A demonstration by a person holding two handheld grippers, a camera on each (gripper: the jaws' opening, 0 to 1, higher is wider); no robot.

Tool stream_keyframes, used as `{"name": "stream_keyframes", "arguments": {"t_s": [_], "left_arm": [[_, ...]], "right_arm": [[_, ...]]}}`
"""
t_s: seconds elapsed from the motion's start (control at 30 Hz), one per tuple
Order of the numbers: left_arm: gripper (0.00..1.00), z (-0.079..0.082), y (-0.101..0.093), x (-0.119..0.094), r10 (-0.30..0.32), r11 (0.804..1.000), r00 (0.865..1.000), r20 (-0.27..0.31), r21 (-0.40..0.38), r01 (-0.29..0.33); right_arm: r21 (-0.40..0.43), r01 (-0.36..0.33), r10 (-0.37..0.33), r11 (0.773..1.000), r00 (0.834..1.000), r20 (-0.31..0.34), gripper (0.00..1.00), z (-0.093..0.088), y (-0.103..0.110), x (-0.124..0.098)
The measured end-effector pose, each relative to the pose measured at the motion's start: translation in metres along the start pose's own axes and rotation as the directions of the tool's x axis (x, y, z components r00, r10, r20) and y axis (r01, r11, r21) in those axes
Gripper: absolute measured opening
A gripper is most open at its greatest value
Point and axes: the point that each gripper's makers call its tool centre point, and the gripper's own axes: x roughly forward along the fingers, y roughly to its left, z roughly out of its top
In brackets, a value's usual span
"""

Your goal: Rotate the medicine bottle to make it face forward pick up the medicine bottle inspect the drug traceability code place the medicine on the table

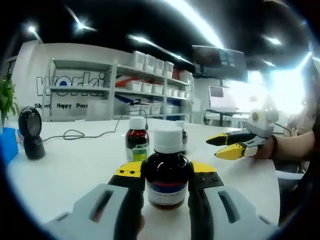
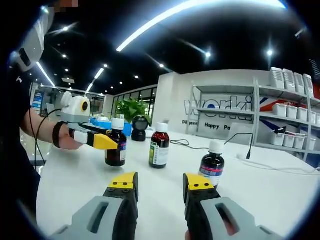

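A dark brown medicine bottle (image 1: 167, 180) with a white cap stands upright on the white table (image 1: 75, 170), and my left gripper (image 1: 166, 169) is shut on its sides. The right gripper view has the same bottle (image 2: 116, 148) at the left, held by the left gripper (image 2: 107, 141). My right gripper (image 2: 161, 182) is open above the table with nothing between its jaws. In the left gripper view, the right gripper (image 1: 212, 148) hovers at the right, apart from the bottles.
Two more brown bottles stand nearby: one with a green label (image 2: 159, 146) and one with a blue and red label (image 2: 212, 169). A black round scanner (image 1: 30, 132) with a cable (image 1: 75, 134) sits at the table's far left. Shelves with white boxes (image 1: 150, 85) line the back wall.
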Motion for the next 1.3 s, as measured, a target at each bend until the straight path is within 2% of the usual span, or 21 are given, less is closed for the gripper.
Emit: {"name": "stream_keyframes", "arguments": {"t_s": [0.33, 0.5, 0.67, 0.8, 1.03, 1.3], "left_arm": [[0.24, -0.013, -0.010, 0.007, -0.036, 0.999, 0.999, -0.034, 0.009, 0.036], [0.24, -0.012, -0.010, 0.007, -0.037, 0.999, 0.999, -0.021, 0.030, 0.037], [0.25, -0.012, -0.009, 0.007, -0.037, 0.999, 0.999, -0.021, 0.019, 0.038], [0.27, -0.017, -0.009, 0.007, -0.043, 0.999, 0.998, -0.047, 0.013, 0.043], [0.33, -0.014, -0.010, 0.002, -0.041, 0.999, 0.998, -0.040, 0.002, 0.041], [0.36, -0.011, -0.002, -0.014, -0.018, 1.000, 0.999, -0.039, -0.005, 0.017]], "right_arm": [[-0.001, -0.001, 0.001, 1.000, 1.000, 0.000, 0.31, 0.001, 0.000, 0.000], [-0.003, -0.001, 0.001, 1.000, 1.000, -0.001, 0.31, 0.000, 0.000, 0.000], [-0.003, -0.002, 0.002, 1.000, 1.000, -0.003, 0.31, 0.000, 0.000, 0.000], [-0.004, -0.003, 0.003, 1.000, 1.000, -0.004, 0.31, 0.000, 0.000, 0.000], [-0.009, -0.006, 0.006, 1.000, 1.000, -0.008, 0.31, -0.001, 0.000, 0.000], [-0.011, -0.008, 0.007, 1.000, 1.000, -0.010, 0.31, -0.002, 0.001, 0.001]]}}
